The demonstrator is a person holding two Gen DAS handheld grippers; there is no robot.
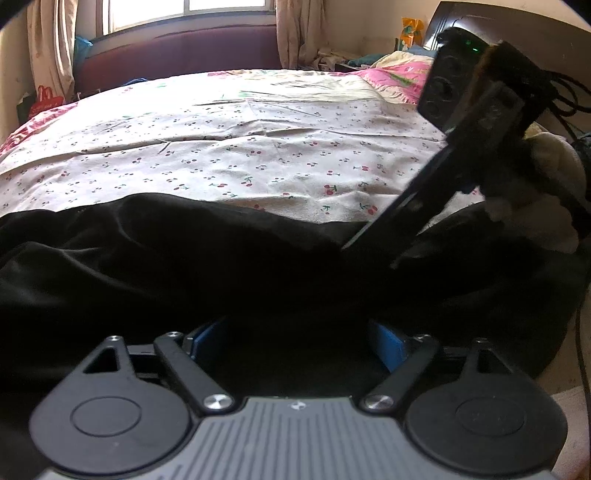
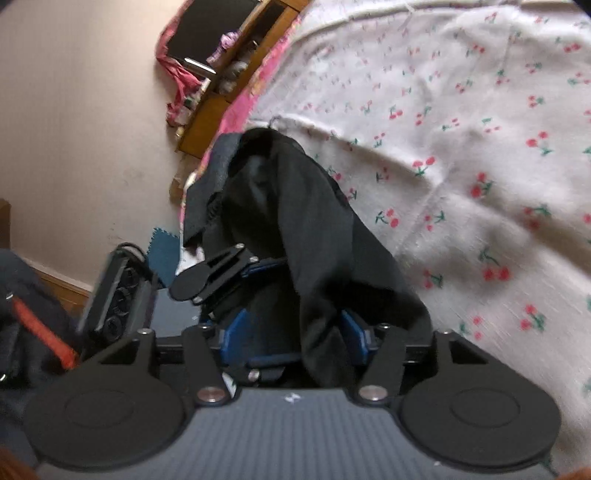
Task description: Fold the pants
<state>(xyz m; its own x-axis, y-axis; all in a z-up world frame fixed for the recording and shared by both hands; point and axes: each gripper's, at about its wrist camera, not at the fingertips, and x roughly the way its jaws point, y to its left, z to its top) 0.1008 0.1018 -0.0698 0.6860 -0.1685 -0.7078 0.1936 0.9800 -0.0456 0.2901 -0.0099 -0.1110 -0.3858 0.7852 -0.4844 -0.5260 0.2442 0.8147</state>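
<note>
Across the cherry-print bed sheet [image 1: 258, 147] the crumpled black fabric pants [image 1: 184, 258] lie at its near edge, both the left hand-held gripper [image 1: 295, 339] and right hand-held gripper [image 2: 291, 332] spread wide, cloth between unpressed, seemingly just released; next comes regrasping to fold.

No text, label, brand name or number can be read in either view. The only sign is a small white emblem [image 1: 296, 405] printed on the grey ribbed body of the left hand-held gripper [image 1: 299, 343]; the same emblem [image 2: 291, 398] stands on the body of the right hand-held gripper [image 2: 291, 332]. It is a mark without letters. The red bag [image 1: 46, 99] beside the bed and the orange packet [image 1: 411, 31] near the headboard carry print, but it is too small and blurred to read.
</note>
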